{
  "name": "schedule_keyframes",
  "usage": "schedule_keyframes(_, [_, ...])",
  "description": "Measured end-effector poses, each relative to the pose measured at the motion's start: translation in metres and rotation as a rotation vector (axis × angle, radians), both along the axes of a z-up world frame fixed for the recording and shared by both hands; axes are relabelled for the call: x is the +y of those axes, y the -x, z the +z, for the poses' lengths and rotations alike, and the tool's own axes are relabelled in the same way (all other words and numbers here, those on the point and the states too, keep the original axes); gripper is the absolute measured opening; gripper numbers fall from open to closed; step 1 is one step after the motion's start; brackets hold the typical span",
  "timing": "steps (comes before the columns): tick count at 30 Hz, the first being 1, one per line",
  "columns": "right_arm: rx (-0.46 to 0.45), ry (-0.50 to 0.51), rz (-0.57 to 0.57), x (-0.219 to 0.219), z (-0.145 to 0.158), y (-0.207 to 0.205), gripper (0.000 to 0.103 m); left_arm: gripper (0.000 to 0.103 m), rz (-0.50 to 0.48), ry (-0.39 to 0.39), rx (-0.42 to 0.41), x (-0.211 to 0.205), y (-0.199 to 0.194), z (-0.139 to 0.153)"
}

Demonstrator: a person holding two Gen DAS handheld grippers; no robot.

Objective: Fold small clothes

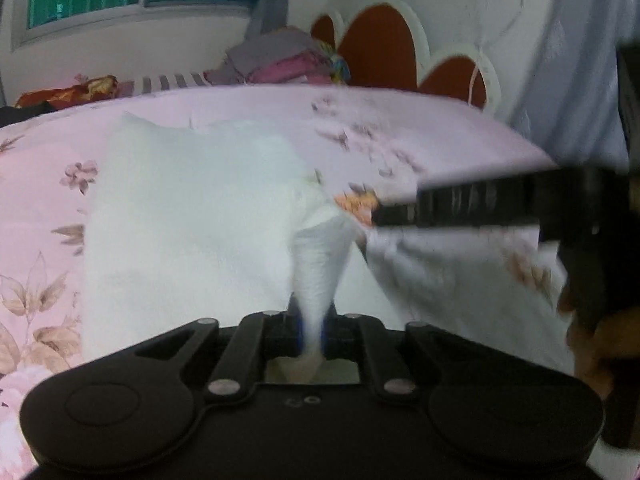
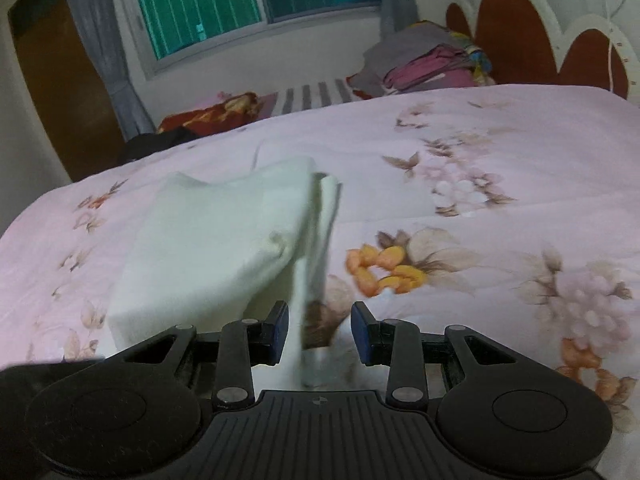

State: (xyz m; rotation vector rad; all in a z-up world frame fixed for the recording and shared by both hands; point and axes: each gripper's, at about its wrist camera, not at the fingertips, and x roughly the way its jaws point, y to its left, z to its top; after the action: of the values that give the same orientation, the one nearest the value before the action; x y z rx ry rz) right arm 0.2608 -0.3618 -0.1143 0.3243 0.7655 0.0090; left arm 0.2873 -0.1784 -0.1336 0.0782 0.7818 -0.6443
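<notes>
A small white garment (image 1: 192,220) lies partly spread on the pink flowered bedspread (image 1: 44,184), blurred by motion. My left gripper (image 1: 313,328) is shut on a bunched corner of it, and the cloth rises from the blue pads in a narrow cone. My right gripper (image 1: 384,210) reaches in from the right, level with the garment's right edge. In the right wrist view the white garment (image 2: 208,240) is lifted at its near side. A thin strip of it hangs between the jaws of the right gripper (image 2: 320,336), which stand open with a gap beside the cloth.
A pile of folded clothes (image 2: 432,64) sits at the far side of the bed by the red and white headboard (image 2: 512,32). A red patterned cloth (image 2: 208,114) lies at the back left under the window (image 2: 240,0). A hand (image 1: 592,340) holds the right gripper.
</notes>
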Motion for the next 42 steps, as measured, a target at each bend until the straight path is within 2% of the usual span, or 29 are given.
schedule_keyframes(6, [-0.009,-0.131,0.008,-0.014,0.006,-0.003,0.035,0.043,-0.094,-0.004,-0.032,0.011,0.026,0.016])
schedule_keyframes(8, [-0.002,-0.163,0.034,-0.01,0.005,-0.009,0.035,0.044,-0.08,-0.008,-0.056,0.022,0.03,0.024])
schedule_keyframes(12, [0.019,-0.151,0.073,0.003,-0.001,-0.022,0.035,0.046,0.027,0.017,-0.061,0.054,0.018,0.036])
schedule_keyframes(18, [0.029,-0.143,0.087,0.01,-0.012,-0.053,0.035,0.046,0.195,0.045,-0.039,0.089,-0.017,0.044])
schedule_keyframes(23, [0.053,-0.166,0.081,0.006,-0.024,-0.07,0.035,0.046,0.274,0.053,-0.065,0.105,-0.031,0.051])
schedule_keyframes(27, [0.06,-0.204,0.058,0.001,-0.027,-0.075,0.035,0.046,0.297,0.055,-0.062,0.11,-0.044,0.053])
schedule_keyframes(31, [0.061,-0.191,0.054,0.004,-0.027,-0.077,0.034,0.046,0.301,0.052,-0.044,0.111,-0.059,0.051])
schedule_keyframes(32, [0.061,-0.192,0.05,0.005,-0.027,-0.077,0.029,0.046,0.3,0.05,-0.038,0.11,-0.063,0.049])
schedule_keyframes(33, [0.057,-0.2,0.05,0.004,-0.026,-0.076,0.009,0.046,0.298,0.046,-0.037,0.108,-0.066,0.046])
schedule_keyframes(37, [0.04,-0.194,0.052,0.005,-0.021,-0.072,0.008,0.046,0.275,0.027,-0.032,0.1,-0.076,0.037])
schedule_keyframes(42, [-0.049,-0.135,-0.005,0.005,-0.008,-0.049,0.007,0.046,0.241,0.039,-0.004,0.092,-0.081,0.031])
